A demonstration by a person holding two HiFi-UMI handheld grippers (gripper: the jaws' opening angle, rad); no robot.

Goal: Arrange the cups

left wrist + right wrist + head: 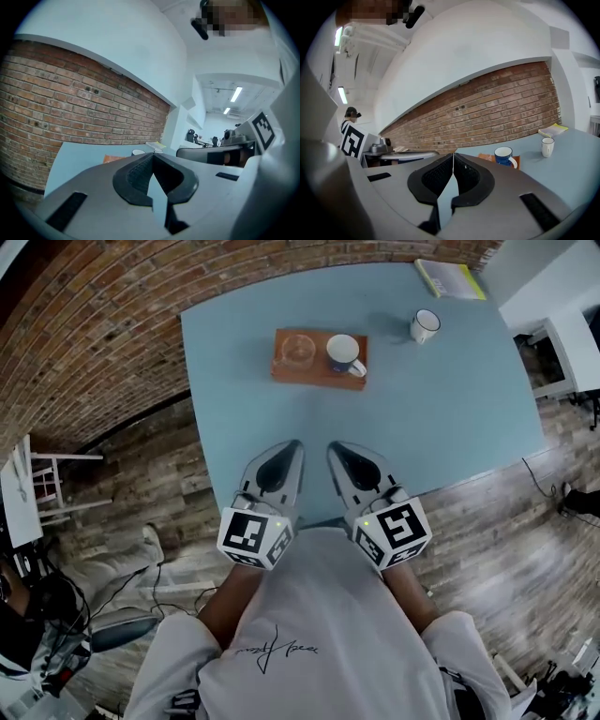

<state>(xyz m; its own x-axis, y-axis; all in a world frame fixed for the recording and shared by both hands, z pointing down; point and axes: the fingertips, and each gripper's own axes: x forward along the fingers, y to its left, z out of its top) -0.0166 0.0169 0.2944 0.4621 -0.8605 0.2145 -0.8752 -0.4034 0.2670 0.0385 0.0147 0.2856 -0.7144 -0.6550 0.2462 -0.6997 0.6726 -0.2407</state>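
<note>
Head view: left gripper [292,448] and right gripper [337,448], fingers pressed together and holding nothing, at the near edge of the desk [469,409]. Blue cup [344,354] and seemingly a glass cup [298,350] on the tray [319,377]; white cup [425,325] apart. Left gripper view: tray mostly hidden. Right gripper view: glass cup hidden.

No legible words or numbers in any view.

A black handwritten-style scrawl [277,647] crosses the white shirt [328,606] just behind the tongs, too loose to read. The left cube [251,537] and right cube [396,532], at the rear of the left tongs [294,446] and right tongs [334,447], bear black-and-white square patterns, not letters. The yellow-green booklet [450,279], far beyond the right tongs, is too small for lettering to be made out.
</note>
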